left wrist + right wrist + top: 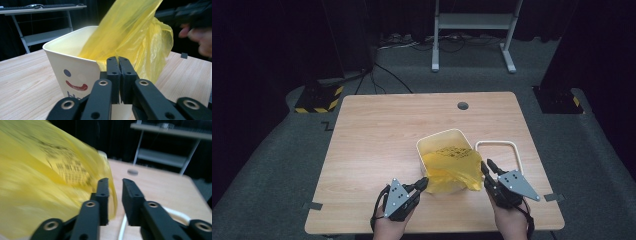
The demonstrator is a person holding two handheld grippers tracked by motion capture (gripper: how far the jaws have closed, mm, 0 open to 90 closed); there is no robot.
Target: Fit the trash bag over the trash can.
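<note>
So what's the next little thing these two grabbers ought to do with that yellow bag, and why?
Probably close the right hand-held gripper again on the yellow bag edge. Its jaws stand apart with the plastic beside them, not between them, while the left hand-held gripper is shut at the near rim of the white bin. The bag bunches on top of the bin, so both sides likely need pulling down over the rim.

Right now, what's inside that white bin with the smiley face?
A yellow plastic bag sits partly inside the white bin and spills over its near rim. The bag covers the bin's bottom, so anything beneath it stays hidden.
</note>
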